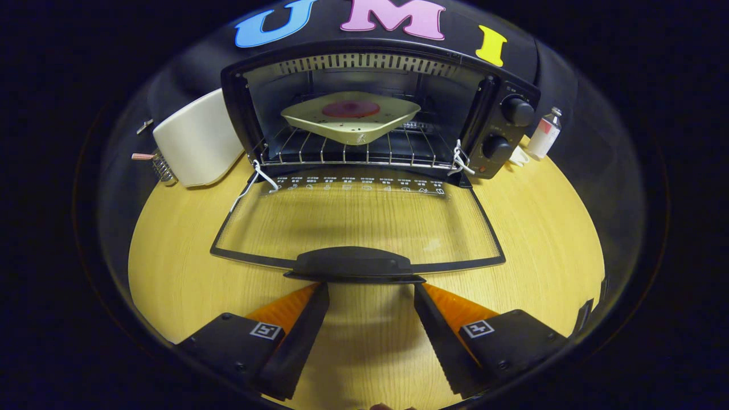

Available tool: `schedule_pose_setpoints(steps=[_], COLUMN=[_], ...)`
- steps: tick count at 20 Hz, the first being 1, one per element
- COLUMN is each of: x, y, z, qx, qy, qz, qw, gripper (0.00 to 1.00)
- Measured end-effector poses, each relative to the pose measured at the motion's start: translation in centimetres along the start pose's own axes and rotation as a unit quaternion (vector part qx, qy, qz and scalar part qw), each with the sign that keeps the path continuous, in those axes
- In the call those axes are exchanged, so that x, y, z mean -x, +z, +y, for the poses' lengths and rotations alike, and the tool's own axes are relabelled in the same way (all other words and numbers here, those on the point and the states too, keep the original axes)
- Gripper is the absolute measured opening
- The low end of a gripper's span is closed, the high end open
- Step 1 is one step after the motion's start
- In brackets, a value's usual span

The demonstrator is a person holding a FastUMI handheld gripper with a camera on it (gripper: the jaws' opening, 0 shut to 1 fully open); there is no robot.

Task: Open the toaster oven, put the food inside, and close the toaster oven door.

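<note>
Two claw (370,285) fingers apart — door handle (353,265) ahead

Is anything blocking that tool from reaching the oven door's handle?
Nothing visible does. The tool is open, its fingers spread just before the door handle, with only bare table between. The plate of food already sits on the rack inside.

- The gripper (370,285) fingertips slip under the door handle (353,263); contact cannot be told.
- The pale appliance (196,139) hides the toaster oven's (512,85) left side.
- The small bottle's (544,135) label is too small to make out.
</note>
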State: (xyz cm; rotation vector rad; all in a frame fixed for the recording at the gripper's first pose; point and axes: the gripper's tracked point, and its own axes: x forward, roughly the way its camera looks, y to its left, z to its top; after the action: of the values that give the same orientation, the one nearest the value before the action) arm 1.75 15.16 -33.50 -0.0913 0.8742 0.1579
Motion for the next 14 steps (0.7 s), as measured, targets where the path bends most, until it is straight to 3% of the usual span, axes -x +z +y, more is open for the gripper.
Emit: schedule_pose_setpoints(steps=[7, 14], x=[4.6, 6.5], y=[5.1, 14.1], z=[-0.3, -1.0], qx=[-0.012, -0.002], qy=[0.032, 0.049], qz=[-0.077, -0.163], qw=[0.996, 0.985], gripper=[0.98, 0.99])
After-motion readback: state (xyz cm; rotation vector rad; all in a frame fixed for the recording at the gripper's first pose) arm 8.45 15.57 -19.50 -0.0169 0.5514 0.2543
